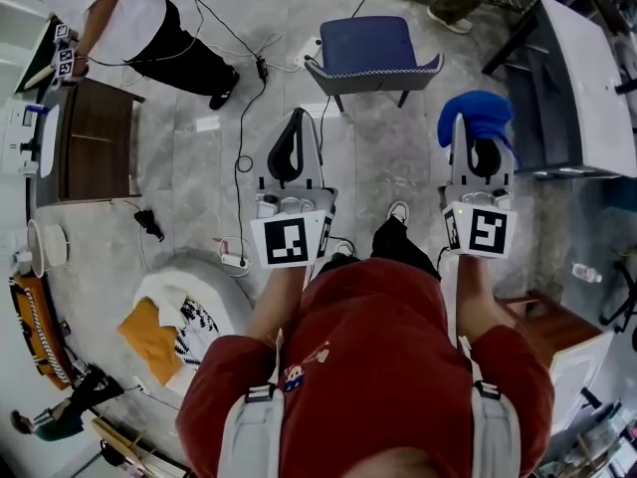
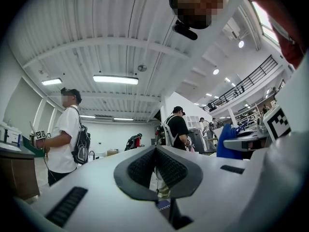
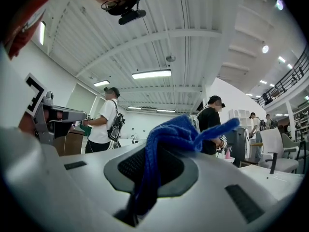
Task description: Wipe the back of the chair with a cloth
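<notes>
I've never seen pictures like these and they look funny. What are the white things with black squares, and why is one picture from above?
There is no robot here. A person in a red shirt holds a white tool in each hand, and each tool ends in tongs that pinch things. The picture from above comes from a camera on the person's head. The other two come from little cameras riding on the tools, looking along the tongs. The left tongs are closed with nothing in them. The right tongs are pinching a blue cloth. A blue chair stands ahead on the grey floor. The cloth is for wiping it, but nothing touches the chair yet. The black squares are markers that belong to the tools.
</notes>
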